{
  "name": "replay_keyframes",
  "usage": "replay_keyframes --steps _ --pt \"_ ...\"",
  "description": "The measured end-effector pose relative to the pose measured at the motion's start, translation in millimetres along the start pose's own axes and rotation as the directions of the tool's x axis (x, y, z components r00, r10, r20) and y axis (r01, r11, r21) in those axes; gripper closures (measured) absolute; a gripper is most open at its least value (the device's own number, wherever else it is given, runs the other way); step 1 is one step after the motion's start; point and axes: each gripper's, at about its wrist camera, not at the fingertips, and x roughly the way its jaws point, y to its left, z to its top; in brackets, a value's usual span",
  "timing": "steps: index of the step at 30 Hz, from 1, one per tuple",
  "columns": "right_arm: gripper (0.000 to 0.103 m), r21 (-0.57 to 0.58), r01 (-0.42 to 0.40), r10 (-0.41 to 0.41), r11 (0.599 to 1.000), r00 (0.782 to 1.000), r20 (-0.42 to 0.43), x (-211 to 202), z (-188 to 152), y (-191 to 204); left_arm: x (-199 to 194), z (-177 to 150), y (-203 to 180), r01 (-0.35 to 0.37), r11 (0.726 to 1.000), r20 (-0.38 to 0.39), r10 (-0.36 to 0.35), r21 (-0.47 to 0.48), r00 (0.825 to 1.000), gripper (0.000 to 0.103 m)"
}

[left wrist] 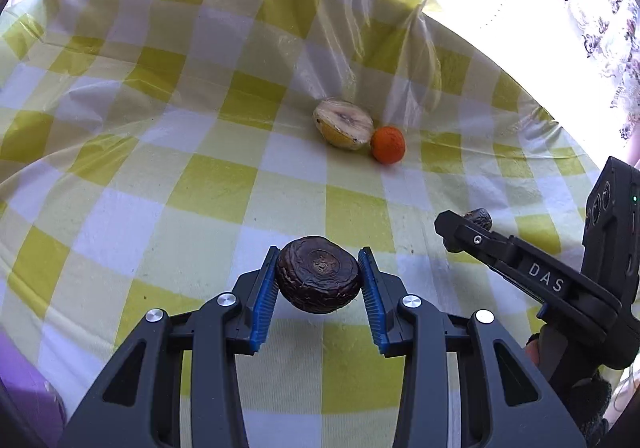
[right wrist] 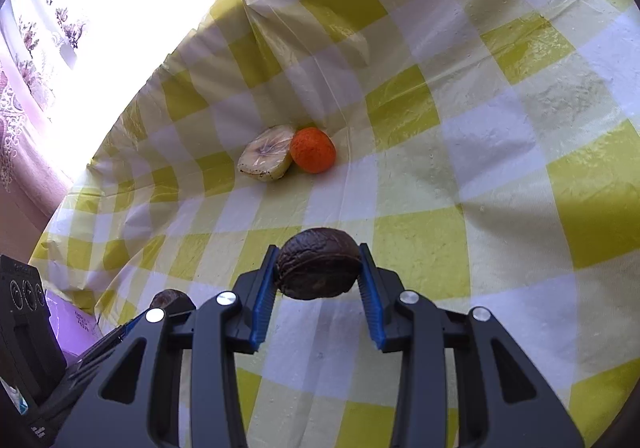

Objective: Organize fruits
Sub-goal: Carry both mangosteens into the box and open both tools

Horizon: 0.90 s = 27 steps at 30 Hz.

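My left gripper (left wrist: 319,274) is shut on a dark brown wrinkled fruit half (left wrist: 318,274), cut face towards the camera, held above the table. My right gripper (right wrist: 319,270) is shut on another dark brown wrinkled fruit half (right wrist: 319,269). In the left wrist view the right gripper (left wrist: 460,230) shows at the right with its brown fruit (left wrist: 479,217) at the tip. In the right wrist view the left gripper's fruit (right wrist: 170,299) peeks at lower left. A cut yellow fruit half (left wrist: 343,127) (right wrist: 267,159) and a small orange fruit (left wrist: 387,144) (right wrist: 313,150) lie touching, farther ahead.
The table is covered by a yellow-and-white checked cloth (left wrist: 208,184) (right wrist: 460,152) under clear plastic, which wrinkles up at the far edge. A bright window with floral curtains (left wrist: 592,0) (right wrist: 52,20) stands beyond the table. A purple object (right wrist: 76,322) lies at the table's left edge.
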Motion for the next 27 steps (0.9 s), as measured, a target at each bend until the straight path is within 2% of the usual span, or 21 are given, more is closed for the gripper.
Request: replay_keyframes --steps 8,18,27 --pt "0.064 0.034 0.041 -0.040 0.999 0.998 -0.046 -25.6 -40.7 5.1 -25.4 -35.4 -12.7 0.004 0.998 -0.016 -0.003 0.060 1.000 0.066" --pt "0.064 0.035 0.053 -0.052 0.998 0.998 -0.027 -72.4 -99.1 20.5 -64.9 -79.8 -16.4 0.035 0.994 -0.007 -0.034 0.101 0.999 0.065" --pt "0.064 0.022 0.082 -0.081 0.996 0.996 -0.035 -102.0 -136.6 30.2 -103.2 -123.0 -17.7 0.044 0.988 0.012 -0.046 0.146 0.999 0.065"
